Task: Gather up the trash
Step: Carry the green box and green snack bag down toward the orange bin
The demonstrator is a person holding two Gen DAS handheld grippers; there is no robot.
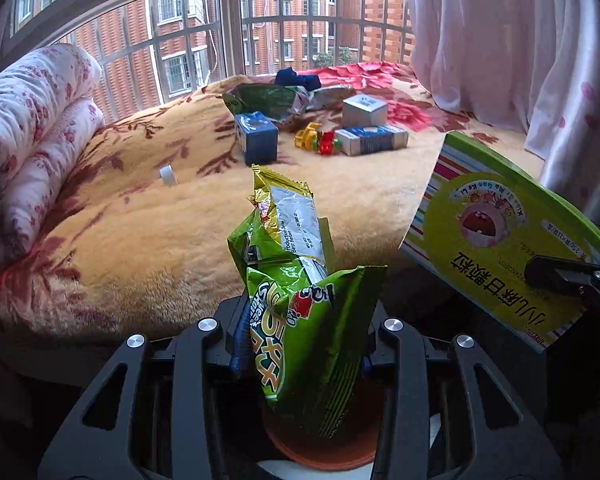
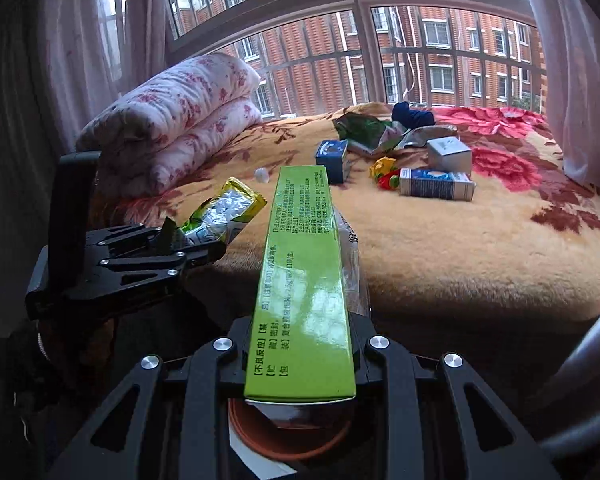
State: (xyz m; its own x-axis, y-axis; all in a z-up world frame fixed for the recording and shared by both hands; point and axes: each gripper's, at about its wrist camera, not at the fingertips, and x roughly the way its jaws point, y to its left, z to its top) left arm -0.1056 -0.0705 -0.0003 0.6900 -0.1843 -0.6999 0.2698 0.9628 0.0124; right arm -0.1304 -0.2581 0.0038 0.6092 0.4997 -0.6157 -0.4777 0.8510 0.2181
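Observation:
My left gripper (image 1: 300,320) is shut on a crumpled green snack bag (image 1: 296,280), which sticks up between the jaws and hides the fingertips. In the right wrist view the left gripper (image 2: 196,248) shows at the left with the bag (image 2: 224,212). My right gripper (image 2: 300,340) is shut on a long green medicine box (image 2: 304,280) lying along the jaws. From the left wrist view the box (image 1: 500,248) hangs at the right edge in the right gripper (image 1: 560,272). Both grippers hover at the near edge of a bed (image 1: 140,232).
On the blanket farther back lie a blue box (image 1: 257,136), a silver box (image 1: 364,110), a blue-and-white carton (image 1: 372,140), a yellow-red toy (image 1: 318,140), an open green wrapper (image 1: 268,100), a navy cloth (image 1: 296,78) and a white roll (image 1: 168,176). A folded quilt (image 1: 32,120) lies left, curtains (image 1: 500,40) hang right.

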